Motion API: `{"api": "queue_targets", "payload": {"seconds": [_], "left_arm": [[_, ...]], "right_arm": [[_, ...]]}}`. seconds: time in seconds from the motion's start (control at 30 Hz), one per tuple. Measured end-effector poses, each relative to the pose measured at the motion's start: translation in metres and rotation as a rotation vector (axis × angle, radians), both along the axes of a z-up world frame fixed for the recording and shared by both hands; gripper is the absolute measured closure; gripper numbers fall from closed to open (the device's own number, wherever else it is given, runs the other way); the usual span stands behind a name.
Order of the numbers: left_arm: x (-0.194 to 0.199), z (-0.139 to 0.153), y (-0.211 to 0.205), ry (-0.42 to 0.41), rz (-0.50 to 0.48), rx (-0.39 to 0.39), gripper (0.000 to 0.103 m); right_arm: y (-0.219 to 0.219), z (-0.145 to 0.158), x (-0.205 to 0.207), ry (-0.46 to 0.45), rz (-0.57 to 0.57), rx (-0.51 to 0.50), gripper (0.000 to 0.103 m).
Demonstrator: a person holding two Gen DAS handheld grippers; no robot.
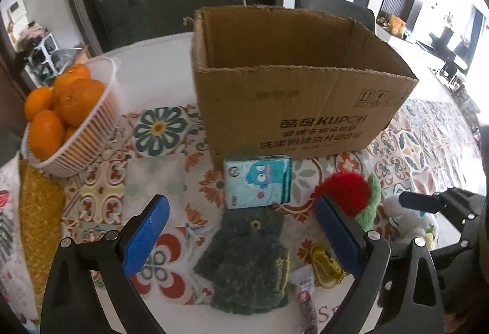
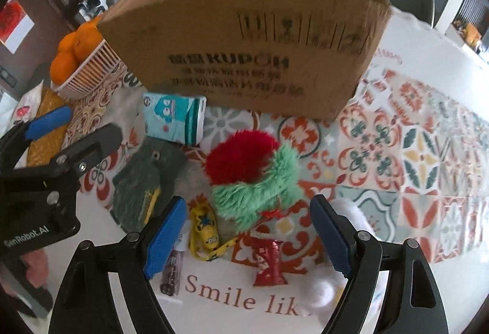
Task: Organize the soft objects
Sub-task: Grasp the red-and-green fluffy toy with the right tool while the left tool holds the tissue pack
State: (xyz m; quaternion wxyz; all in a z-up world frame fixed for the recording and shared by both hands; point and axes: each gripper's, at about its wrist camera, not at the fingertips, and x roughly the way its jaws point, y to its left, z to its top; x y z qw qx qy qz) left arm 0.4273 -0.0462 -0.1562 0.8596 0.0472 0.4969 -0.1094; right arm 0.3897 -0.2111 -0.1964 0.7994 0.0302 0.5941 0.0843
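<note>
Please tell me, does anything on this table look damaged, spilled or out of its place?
Nothing is spilled. The cardboard box has a rough, torn top rim with no flaps. Among the soft toys, such as the red and green plush, lie things that are not soft: a yellow Minions toy car and a red snack packet.

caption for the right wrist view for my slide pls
Open right tool hovers over a red-and-green plush before an open cardboard box on a patterned tablecloth.
</note>
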Motion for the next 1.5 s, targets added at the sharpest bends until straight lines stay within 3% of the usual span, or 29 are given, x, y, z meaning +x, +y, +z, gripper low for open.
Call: {"api": "queue_targets", "payload": {"seconds": [0.4,0.67,0.87,0.93,1.03,1.27,1.5], "left_arm": [[0.03,-0.042,-0.017,0.078,0.007,-0.012,0.005],[0.048,-0.064,-0.025,0.084,0.03,0.048,0.005],[0.058,-0.074,-0.028,0.087,0.049,0.038,0.008],[0.06,-0.075,-0.027,0.088,0.046,0.033,0.018],[0.063,-0.079,-0.029,0.108,0.035,0.011,0.029],[0.056,-0.076,-0.027,0.099,0.027,-0.005,0.03],[0.037,-0.054,-0.021,0.053,0.026,-0.018,0.03]], "right_arm": [[-0.005,-0.039,0.016,0.057,-0.002,0.083,0.019],[-0.003,-0.058,0.027,0.077,-0.02,0.051,0.019],[-0.006,-0.062,0.035,0.057,-0.036,0.051,0.02],[-0.006,-0.061,0.037,0.047,-0.037,0.049,0.022],[-0.007,-0.059,0.038,0.032,-0.042,0.048,0.037],[-0.014,-0.053,0.032,0.024,-0.069,0.085,0.059],[-0.027,-0.033,0.022,-0.024,-0.098,0.099,0.063]]}}
